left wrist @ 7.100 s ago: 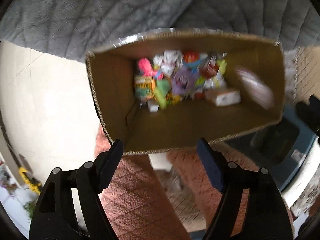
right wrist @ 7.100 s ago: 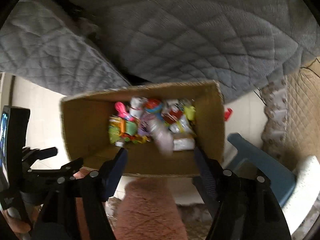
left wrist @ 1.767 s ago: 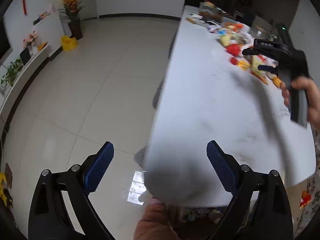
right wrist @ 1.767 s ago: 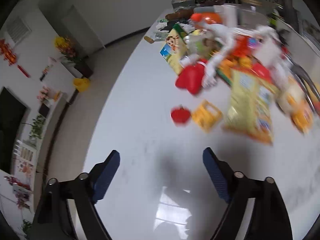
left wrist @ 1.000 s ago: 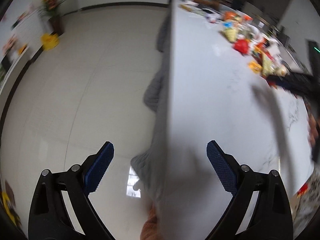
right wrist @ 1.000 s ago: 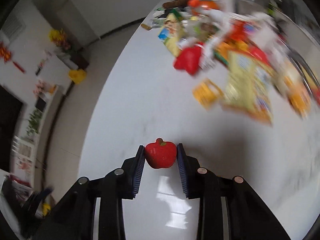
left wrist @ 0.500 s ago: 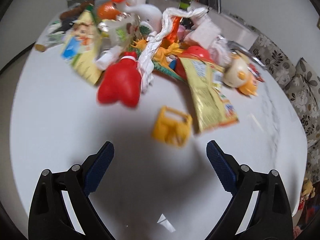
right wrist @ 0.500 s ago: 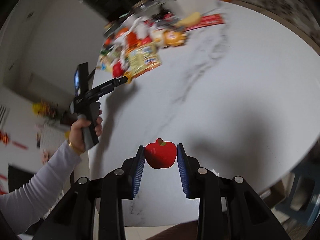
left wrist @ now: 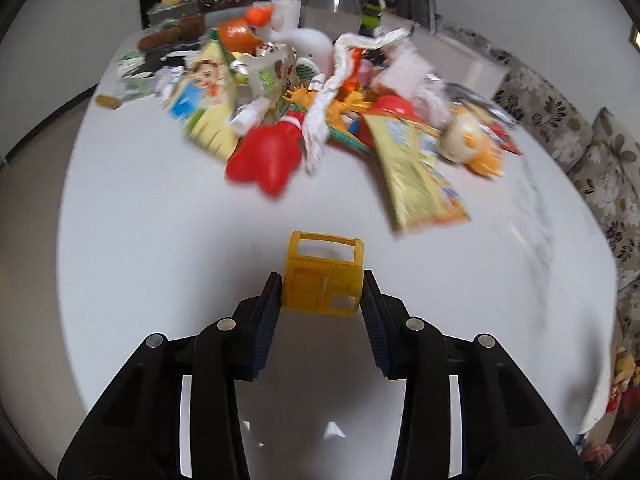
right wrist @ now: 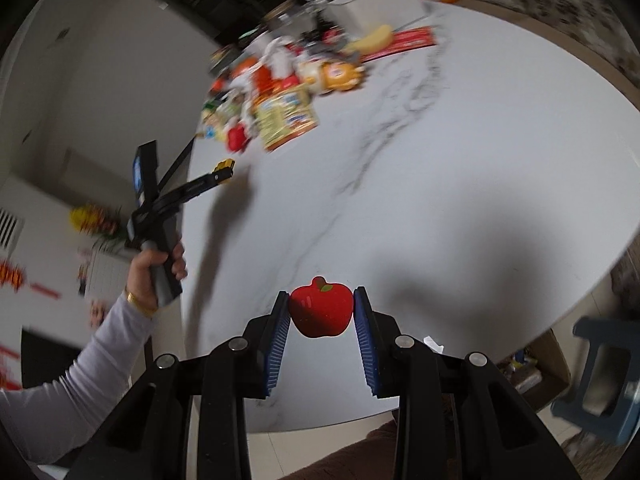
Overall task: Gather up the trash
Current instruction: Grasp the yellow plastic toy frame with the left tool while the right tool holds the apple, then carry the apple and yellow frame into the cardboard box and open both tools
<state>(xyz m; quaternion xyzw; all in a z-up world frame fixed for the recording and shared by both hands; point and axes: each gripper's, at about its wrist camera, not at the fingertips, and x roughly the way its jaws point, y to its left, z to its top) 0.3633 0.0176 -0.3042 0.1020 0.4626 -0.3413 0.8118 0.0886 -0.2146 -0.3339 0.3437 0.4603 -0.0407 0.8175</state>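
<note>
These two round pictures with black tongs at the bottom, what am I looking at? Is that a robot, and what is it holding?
No robot: a person holds a hand tool with two fingers in each hand, and each tool carries a wide-angle camera looking along those fingers. That is why the pictures look bulged.

One picture comes from the left gripper. It is shut on a small yellow plastic toy, at or just above a white table. Behind lies a blurred heap of wrappers and toys, among them a red plastic piece and a yellow snack bag.

The other comes from the right gripper, shut on a little red apple. It looks across the same table and shows the person's left hand holding out the other tool. A cardboard box sits below the table edge.
</note>
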